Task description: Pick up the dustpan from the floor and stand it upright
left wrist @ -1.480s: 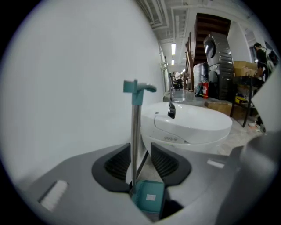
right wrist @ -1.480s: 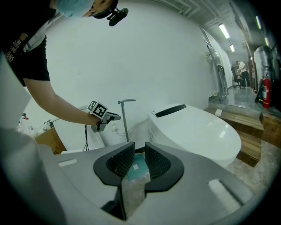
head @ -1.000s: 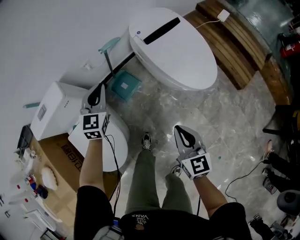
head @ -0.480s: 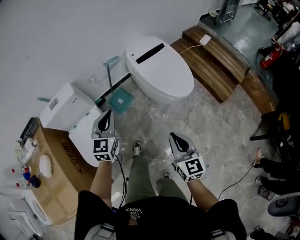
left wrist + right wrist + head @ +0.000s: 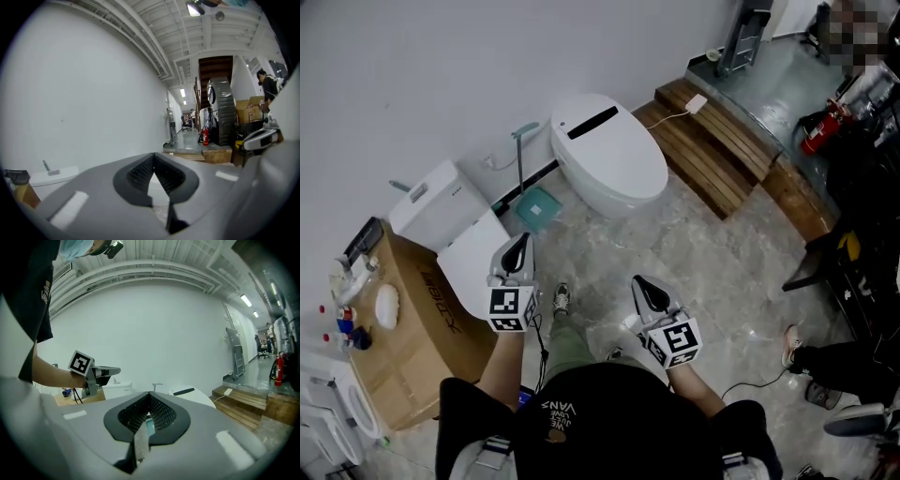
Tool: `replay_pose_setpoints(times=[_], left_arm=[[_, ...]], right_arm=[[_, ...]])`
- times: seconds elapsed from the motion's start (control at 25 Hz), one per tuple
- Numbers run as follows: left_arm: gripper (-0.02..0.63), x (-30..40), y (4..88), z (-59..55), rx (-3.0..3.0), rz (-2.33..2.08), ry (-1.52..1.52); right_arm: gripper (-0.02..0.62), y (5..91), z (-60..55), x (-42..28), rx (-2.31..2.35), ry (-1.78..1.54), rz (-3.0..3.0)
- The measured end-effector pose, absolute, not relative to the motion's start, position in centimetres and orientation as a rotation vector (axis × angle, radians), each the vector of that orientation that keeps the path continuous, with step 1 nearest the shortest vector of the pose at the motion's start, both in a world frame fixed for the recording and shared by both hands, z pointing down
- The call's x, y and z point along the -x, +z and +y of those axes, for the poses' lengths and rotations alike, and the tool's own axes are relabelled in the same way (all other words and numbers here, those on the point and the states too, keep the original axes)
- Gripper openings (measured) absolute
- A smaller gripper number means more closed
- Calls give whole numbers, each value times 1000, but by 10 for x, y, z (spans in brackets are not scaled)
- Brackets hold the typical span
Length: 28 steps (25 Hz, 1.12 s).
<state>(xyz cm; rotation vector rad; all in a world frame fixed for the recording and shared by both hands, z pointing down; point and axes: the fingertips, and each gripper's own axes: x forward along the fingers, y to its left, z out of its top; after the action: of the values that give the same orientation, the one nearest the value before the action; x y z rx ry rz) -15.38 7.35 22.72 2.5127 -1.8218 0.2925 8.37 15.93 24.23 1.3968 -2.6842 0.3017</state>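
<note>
Since the dustpan (image 5: 534, 208) already appears to stand on end by the white wall (image 5: 441, 75), what counts is how it lies from the two grippers. On the grey stone floor (image 5: 703, 253) it occupies the gap between the white toilet (image 5: 605, 155) and a white boxy unit (image 5: 441, 202). Its teal pan is down on the floor and its thin handle (image 5: 521, 159) rises close along the wall, so the long axis runs upright. Whether the handle actually touches the wall cannot be told.

In the head view the dustpan is ahead of and below the left gripper (image 5: 523, 240), a little to its right. The right gripper (image 5: 637, 281) is held well apart from it and further to the right. The left hand is therefore the nearer one.

Both grippers have their jaws pressed together with nothing between them. In the right gripper view the teal pan (image 5: 149, 426) shows only beyond the closed tips.

By my reading, any further correction would fall to the left gripper, reaching forward and down to close across the upright handle.
</note>
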Motion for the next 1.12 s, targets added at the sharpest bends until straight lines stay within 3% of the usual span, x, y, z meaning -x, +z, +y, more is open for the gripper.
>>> replay_pose_setpoints(times=[1.12], left_arm=[[52,8,238,216,-2686,-1363,331]], right_arm=[[2,243,247,-131,-1351,371,-2649]])
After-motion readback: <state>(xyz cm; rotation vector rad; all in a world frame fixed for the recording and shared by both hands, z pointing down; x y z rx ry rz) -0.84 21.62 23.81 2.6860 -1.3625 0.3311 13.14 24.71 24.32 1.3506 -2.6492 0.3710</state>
